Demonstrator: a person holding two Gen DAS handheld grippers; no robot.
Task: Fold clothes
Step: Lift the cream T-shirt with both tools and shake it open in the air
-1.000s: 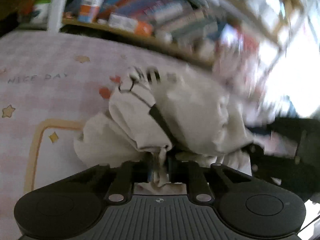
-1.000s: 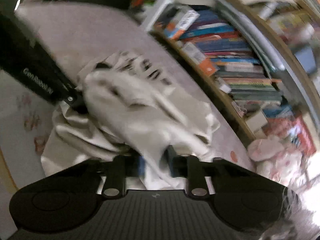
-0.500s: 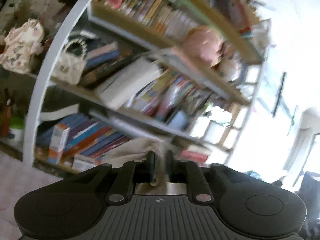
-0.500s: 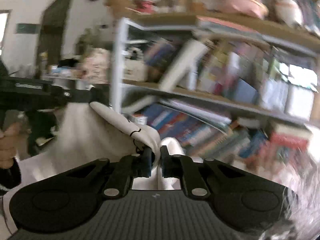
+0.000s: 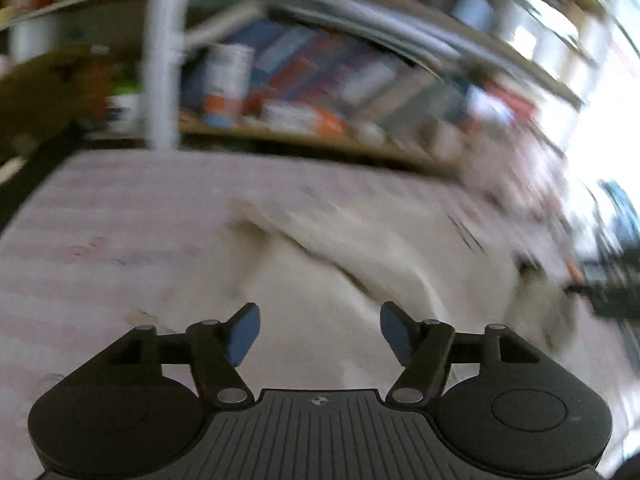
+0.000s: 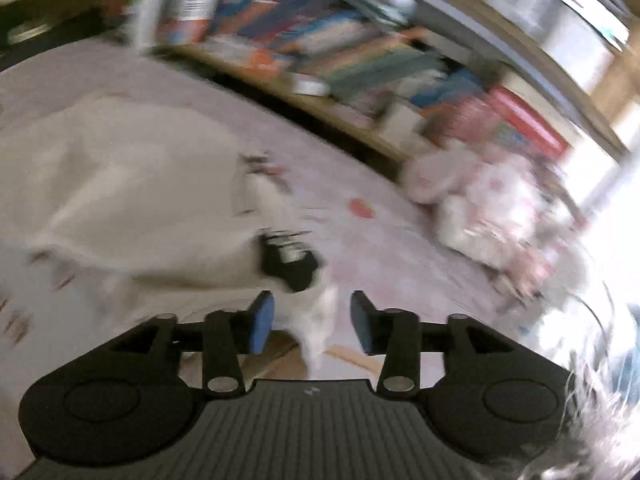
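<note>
Left gripper [image 5: 319, 334]: blue-padded fingers spread wide, holding nothing.
Right gripper [image 6: 312, 328]: fingers parted; a cloth corner hangs between them, untouched.
Garment [image 5: 360, 280]: soft, cream, rumpled fabric, spread on the mat at 12 o'clock of the left gripper.
Mat [image 5: 120, 240]: pale pink, printed.
Bookshelf [image 6: 340, 52]: wooden shelves packed with leaning books.

No words or numbers can be read in either view — the spines of the books [image 6: 320, 36] on the shelf [image 5: 320, 140] and the black tag [image 6: 290, 260] on the pale garment [image 6: 132, 200] are all blurred.
</note>
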